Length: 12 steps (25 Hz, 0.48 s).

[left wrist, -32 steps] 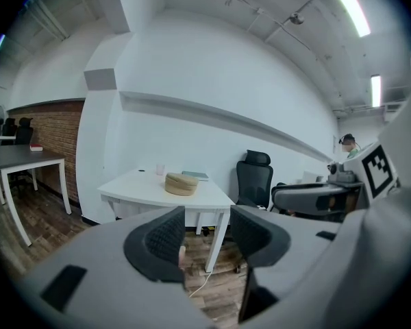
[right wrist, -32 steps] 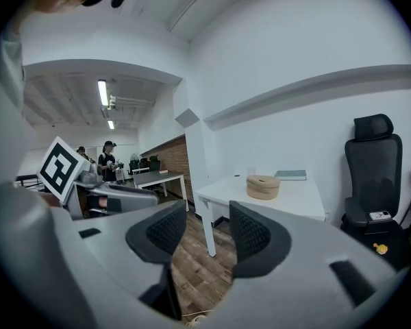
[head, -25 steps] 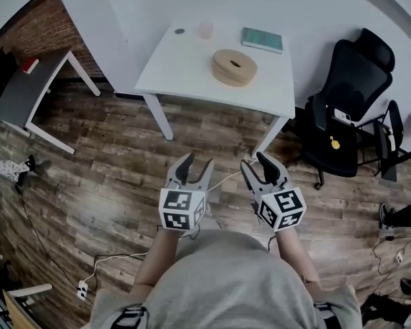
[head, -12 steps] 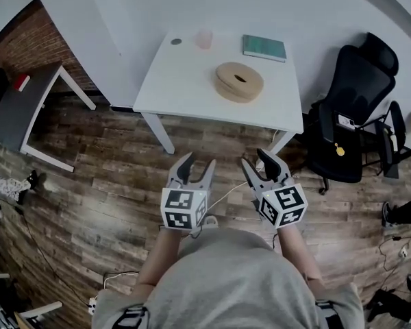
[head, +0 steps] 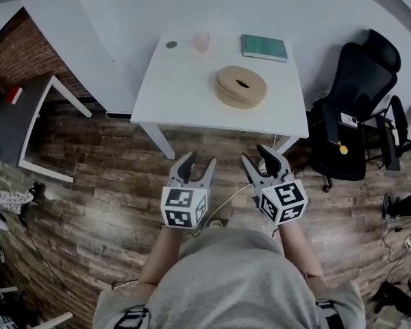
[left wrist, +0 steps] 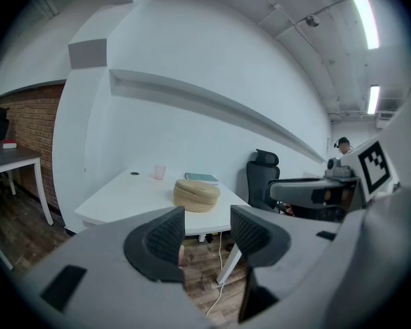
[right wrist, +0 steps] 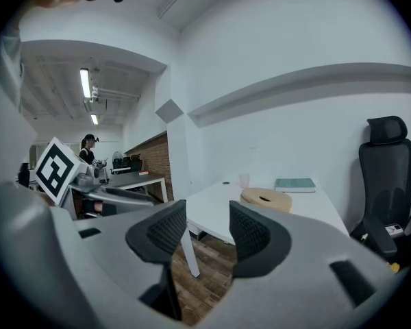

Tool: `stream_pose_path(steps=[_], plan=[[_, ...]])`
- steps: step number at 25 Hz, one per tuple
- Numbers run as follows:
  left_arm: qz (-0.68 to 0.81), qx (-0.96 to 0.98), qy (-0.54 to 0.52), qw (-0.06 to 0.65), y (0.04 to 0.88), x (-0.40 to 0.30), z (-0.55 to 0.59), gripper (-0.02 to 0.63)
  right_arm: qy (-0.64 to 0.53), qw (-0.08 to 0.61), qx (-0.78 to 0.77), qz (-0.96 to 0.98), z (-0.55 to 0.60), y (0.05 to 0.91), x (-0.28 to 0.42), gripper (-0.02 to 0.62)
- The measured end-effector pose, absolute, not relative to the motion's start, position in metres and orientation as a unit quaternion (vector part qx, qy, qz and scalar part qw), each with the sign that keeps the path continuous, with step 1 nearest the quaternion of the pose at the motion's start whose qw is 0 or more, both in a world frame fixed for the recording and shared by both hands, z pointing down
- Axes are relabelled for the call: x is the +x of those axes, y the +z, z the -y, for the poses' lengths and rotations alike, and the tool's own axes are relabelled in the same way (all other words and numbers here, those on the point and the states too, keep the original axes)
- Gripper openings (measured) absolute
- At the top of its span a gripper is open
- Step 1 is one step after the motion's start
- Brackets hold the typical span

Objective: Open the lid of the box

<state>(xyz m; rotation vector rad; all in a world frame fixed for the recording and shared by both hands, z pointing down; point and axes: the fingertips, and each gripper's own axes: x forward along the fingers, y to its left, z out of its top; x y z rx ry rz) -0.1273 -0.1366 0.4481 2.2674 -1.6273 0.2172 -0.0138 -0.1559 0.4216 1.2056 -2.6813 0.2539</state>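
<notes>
Both the left tool and the right tool are hanging released and empty above the floor, well apart from the bench, where the round box is sitting near the middle, its lid apparently on.
</notes>
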Motion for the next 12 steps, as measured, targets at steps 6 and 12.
stream_pose_path(steps=[6, 12], plan=[[0.565, 0.799, 0.077, 0.188, 0.460, -0.125, 0.162, 0.186, 0.075, 0.108, 0.411, 0.902, 0.182, 0.424, -0.017, 0.195], [0.550, 0.806, 0.096, 0.196, 0.481, -0.125, 0.195, 0.187, 0.070, 0.119, 0.417, 0.898, 0.216, 0.433, -0.021, 0.190]])
